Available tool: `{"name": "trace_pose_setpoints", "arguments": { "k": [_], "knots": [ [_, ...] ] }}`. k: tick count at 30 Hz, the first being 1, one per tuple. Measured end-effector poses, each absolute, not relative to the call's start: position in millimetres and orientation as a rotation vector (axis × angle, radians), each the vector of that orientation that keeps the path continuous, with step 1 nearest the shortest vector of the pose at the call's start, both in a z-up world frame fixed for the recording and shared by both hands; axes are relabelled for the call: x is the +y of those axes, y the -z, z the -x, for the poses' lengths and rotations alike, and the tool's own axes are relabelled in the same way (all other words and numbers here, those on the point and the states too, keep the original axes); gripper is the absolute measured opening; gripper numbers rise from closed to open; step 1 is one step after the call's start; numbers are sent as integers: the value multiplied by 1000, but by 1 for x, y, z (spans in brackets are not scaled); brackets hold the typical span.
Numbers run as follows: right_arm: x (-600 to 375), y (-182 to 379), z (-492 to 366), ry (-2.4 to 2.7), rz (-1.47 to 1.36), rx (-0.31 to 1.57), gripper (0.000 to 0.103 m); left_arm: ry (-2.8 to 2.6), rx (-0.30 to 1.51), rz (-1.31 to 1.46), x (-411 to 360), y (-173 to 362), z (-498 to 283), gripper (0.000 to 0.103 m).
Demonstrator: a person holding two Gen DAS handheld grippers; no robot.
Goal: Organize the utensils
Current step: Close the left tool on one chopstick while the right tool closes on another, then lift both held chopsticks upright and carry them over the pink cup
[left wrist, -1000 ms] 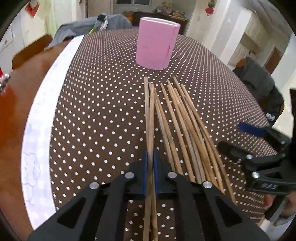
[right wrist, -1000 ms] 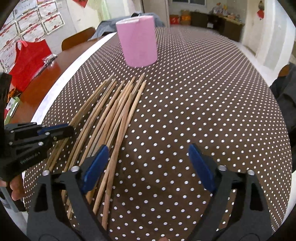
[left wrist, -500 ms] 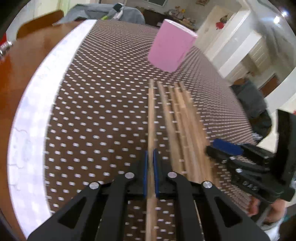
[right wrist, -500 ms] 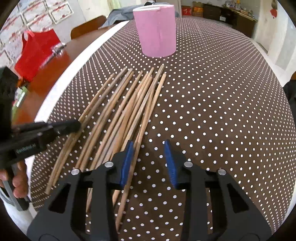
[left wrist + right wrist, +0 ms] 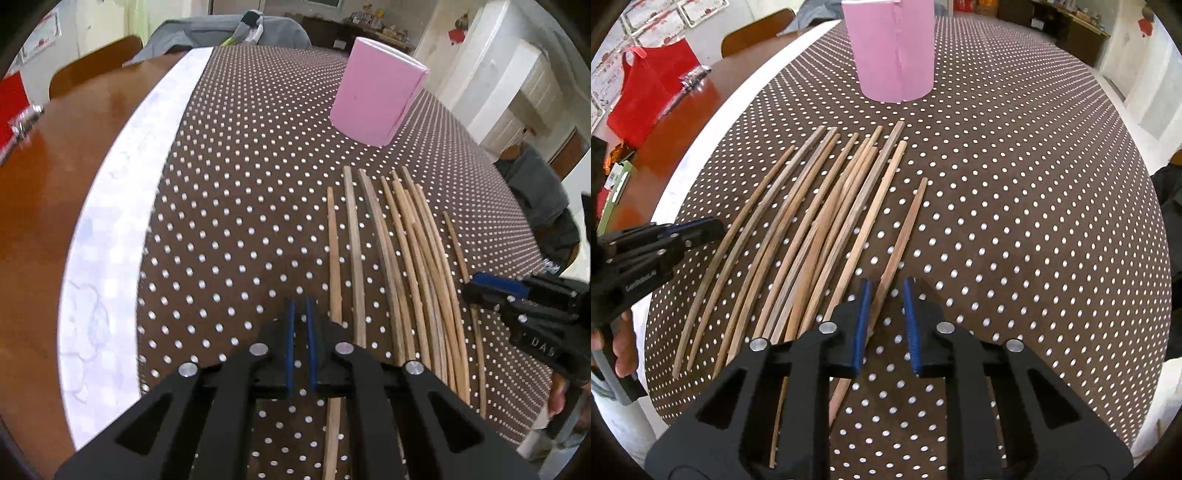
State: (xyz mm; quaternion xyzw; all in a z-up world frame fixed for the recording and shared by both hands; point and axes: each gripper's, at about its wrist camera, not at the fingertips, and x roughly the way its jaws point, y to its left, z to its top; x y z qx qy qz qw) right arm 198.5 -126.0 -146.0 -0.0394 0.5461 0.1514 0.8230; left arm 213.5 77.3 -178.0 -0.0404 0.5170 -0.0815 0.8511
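Observation:
Several wooden chopsticks (image 5: 827, 221) lie fanned on the dotted brown cloth, also in the left wrist view (image 5: 410, 251). A pink cylindrical holder (image 5: 894, 48) stands upright beyond them, also seen from the left wrist (image 5: 376, 96). My left gripper (image 5: 301, 314) is nearly shut with nothing between its pads, just left of the leftmost chopstick (image 5: 334, 266); it shows in the right wrist view (image 5: 701, 229). My right gripper (image 5: 888, 291) is partly open around the rightmost chopstick (image 5: 905, 232), which lies apart from the bundle; it shows in the left wrist view (image 5: 491, 286).
The cloth has a white border (image 5: 122, 206) over a wooden table (image 5: 48, 177). A red bag (image 5: 646, 96) sits at the far left. A wooden chair (image 5: 92, 70) and grey clothing (image 5: 221, 33) lie beyond the table's far edge.
My left gripper let go of the chopsticks it held and shifted left of the bundle. My right gripper narrowed from wide open and moved around the rightmost chopstick, now apart from the others.

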Motion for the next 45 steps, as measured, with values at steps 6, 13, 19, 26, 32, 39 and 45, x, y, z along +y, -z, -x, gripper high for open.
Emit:
{"name": "trace_pose_setpoints", "arguments": {
  "k": [6, 13, 19, 26, 32, 39, 45],
  "knots": [
    [-119, 144, -223, -330, 91, 1216, 18, 191, 1109, 20, 66, 177, -221, 11],
    [-112, 143, -235, -330, 129, 1221, 13, 185, 1145, -33, 62, 185, -232, 11],
    [-121, 143, -237, -353, 102, 1227, 13, 216, 1144, -51, 59, 179, -228, 11],
    [-138, 139, -242, -368, 91, 1222, 13, 246, 1158, -47, 59, 178, -224, 21],
    [-143, 139, -235, -371, 81, 1219, 13, 248, 1164, -59, 55, 181, -226, 21],
    [-126, 139, -236, -356, 121, 1242, 13, 193, 1183, -165, 39, 184, -236, 21],
    [-121, 139, -236, -354, 149, 1231, 9, 170, 1178, -111, 46, 182, -250, 6]
  ]
}}
